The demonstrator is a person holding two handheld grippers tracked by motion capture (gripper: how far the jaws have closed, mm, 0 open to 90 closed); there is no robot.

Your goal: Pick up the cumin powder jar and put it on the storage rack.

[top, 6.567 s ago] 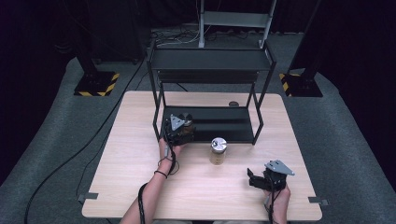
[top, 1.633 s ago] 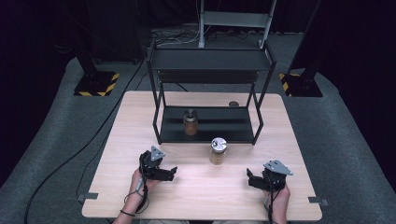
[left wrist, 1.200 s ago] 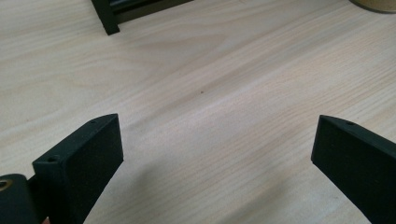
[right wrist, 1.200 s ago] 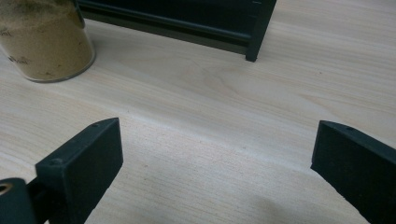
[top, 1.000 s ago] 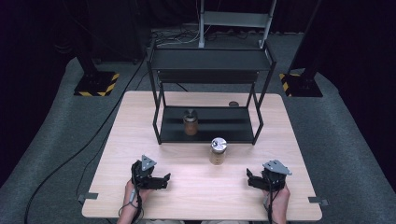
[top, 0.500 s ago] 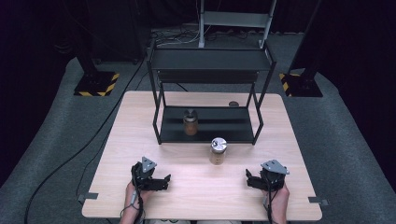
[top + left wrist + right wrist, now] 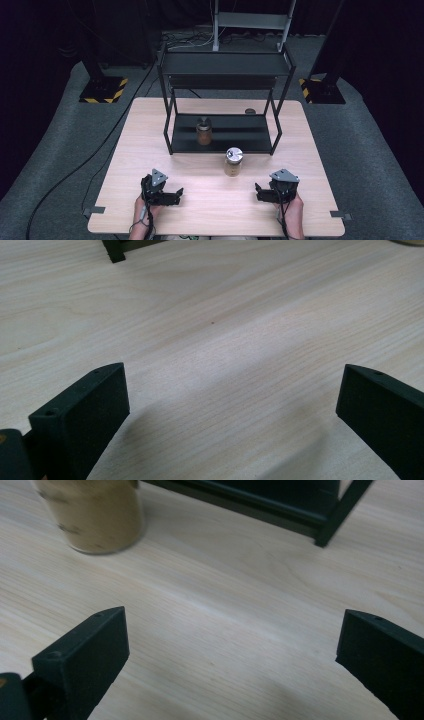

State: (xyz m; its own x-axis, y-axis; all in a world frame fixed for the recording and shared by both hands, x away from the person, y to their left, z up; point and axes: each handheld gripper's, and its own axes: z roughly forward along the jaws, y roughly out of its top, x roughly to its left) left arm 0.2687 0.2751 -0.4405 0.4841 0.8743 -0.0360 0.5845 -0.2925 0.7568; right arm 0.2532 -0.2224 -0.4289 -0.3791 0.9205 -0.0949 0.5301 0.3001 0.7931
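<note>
A black two-tier rack (image 7: 226,75) stands at the back of the wooden table (image 7: 150,130). On its lower shelf sits a small brown jar with a dark lid (image 7: 203,131). A second jar with a silver lid (image 7: 233,161) stands on the table in front of the rack; its tan body (image 7: 92,512) is at the top left of the right gripper view. My left gripper (image 7: 176,194) rests near the front edge, open and empty (image 7: 230,410). My right gripper (image 7: 260,191) is open and empty too (image 7: 230,650), just right of and nearer than the silver-lidded jar.
A small dark round object (image 7: 250,111) lies on the table behind the rack's right side. A rack foot (image 7: 330,525) is ahead of the right gripper, another rack foot (image 7: 114,250) far ahead of the left. Cables and stands sit on the floor around the table.
The left gripper left the brown jar on the lower shelf and drew back to the table's front edge, open. The right gripper has barely shifted.
</note>
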